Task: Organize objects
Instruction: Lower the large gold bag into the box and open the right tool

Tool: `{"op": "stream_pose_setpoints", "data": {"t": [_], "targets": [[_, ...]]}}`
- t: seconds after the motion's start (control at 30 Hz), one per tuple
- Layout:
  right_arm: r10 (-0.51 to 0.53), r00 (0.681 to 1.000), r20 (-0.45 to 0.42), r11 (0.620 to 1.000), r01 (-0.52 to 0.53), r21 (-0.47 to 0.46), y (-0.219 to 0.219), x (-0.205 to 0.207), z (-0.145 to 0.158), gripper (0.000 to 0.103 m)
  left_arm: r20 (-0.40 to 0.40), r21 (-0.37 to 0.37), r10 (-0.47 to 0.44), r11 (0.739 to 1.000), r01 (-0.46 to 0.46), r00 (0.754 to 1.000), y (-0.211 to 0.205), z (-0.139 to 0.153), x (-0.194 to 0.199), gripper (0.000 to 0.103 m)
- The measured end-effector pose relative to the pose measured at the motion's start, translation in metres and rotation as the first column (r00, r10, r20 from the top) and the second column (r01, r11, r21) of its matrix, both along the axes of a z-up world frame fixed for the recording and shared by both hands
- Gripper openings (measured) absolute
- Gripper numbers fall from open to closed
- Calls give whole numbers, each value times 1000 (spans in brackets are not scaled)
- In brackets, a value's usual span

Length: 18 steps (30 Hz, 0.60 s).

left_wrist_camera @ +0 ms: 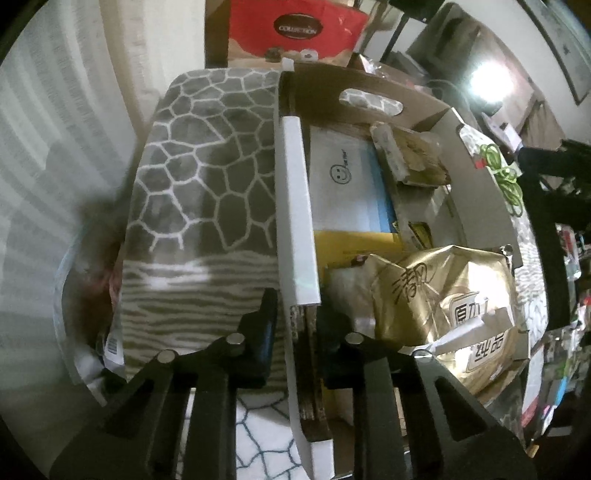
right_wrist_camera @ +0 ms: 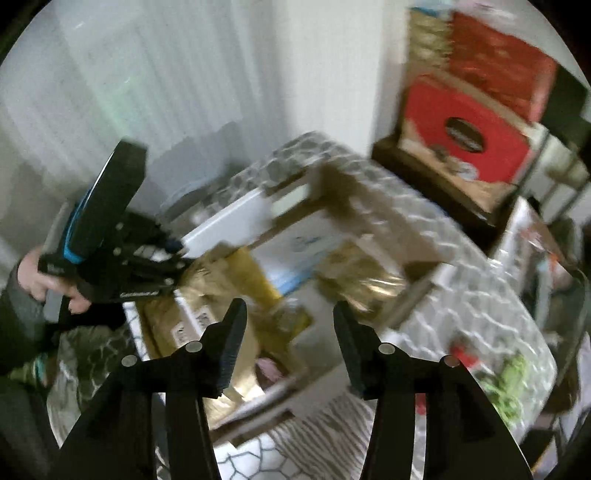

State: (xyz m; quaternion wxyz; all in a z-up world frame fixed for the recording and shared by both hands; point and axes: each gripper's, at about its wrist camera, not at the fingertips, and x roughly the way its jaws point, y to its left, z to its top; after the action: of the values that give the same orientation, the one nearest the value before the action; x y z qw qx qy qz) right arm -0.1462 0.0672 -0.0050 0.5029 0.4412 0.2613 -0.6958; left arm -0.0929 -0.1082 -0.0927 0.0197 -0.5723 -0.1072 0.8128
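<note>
I'm in a home: patterned blanket [left_wrist_camera: 207, 177], cluttered shelves [left_wrist_camera: 569, 258], gift boxes [left_wrist_camera: 295, 33], curtain [left_wrist_camera: 48, 129].

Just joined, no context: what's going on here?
A person with a gripper in each hand is sorting a cardboard box of packets on a patterned cloth. The left gripper is shut on the box's side wall, steadying it. The right gripper hangs open and empty above the box, over a gold packet.
</note>
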Motion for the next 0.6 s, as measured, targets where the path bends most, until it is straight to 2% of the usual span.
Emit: {"op": "stream_pose_setpoints", "data": {"t": [0.13, 0.2, 0.23, 0.33, 0.37, 0.5, 0.6], "targets": [[-102, 995, -12, 995, 102, 2, 21, -6, 12, 50, 5, 22, 18, 1000, -18, 1000, -3, 2, -1, 19], [-156, 988, 5, 988, 156, -5, 35, -12, 13, 50, -4, 22, 50, 999, -49, 999, -10, 6, 1, 38], [-184, 983, 18, 983, 184, -9, 43, -14, 13, 50, -13, 15, 59, 998, -58, 998, -13, 9, 1, 40], [-229, 973, 37, 973, 230, -25, 62, -17, 13, 51, -8, -35, 50, 998, -50, 999, -12, 12, -1, 40], [-242, 969, 38, 969, 244, -29, 66, -19, 12, 51, -4, -39, 41, 998, -41, 999, -10, 12, -1, 36], [-323, 943, 84, 944, 327, -40, 91, -30, 5, 51, 19, -12, 15, 1000, -15, 1000, -3, 7, -4, 22], [-383, 914, 134, 919, 392, -48, 111, -40, 1, 51, 47, 2, 12, 1000, -12, 999, 3, -3, -6, 19]]}}
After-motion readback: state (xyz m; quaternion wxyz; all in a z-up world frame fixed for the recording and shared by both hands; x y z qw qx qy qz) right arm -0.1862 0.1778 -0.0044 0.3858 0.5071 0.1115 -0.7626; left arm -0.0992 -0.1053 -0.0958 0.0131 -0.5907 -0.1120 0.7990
